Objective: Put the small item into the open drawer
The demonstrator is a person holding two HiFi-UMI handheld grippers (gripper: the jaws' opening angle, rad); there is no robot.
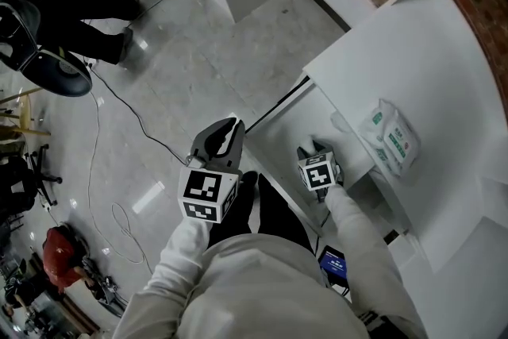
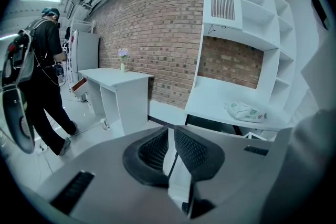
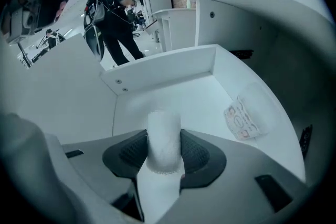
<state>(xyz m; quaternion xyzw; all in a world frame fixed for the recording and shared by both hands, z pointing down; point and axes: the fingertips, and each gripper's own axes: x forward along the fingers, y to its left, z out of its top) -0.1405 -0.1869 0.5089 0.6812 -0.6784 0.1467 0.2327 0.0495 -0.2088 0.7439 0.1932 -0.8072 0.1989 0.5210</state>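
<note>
Now my right gripper (image 3: pixel 164 147) pinches one white roll (image 3: pixel 164 131) between both pads, above the one open drawer (image 3: pixel 157 66); one packet (image 3: pixel 242 120) lies inside, right. My left gripper (image 2: pixel 171 147) is closed, empty.

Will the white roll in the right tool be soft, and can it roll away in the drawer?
The white roll in the right tool looks fuzzy, so probably soft and light. Being cylindrical, it may roll on the smooth drawer floor.

left gripper (image 1: pixel 225 131) over floor (image 1: pixel 198 67) | right gripper (image 1: pixel 311 148) over open drawer (image 1: pixel 279 132) (white) | packet (image 1: pixel 389 137) on desk (image 1: pixel 429 67)
</note>
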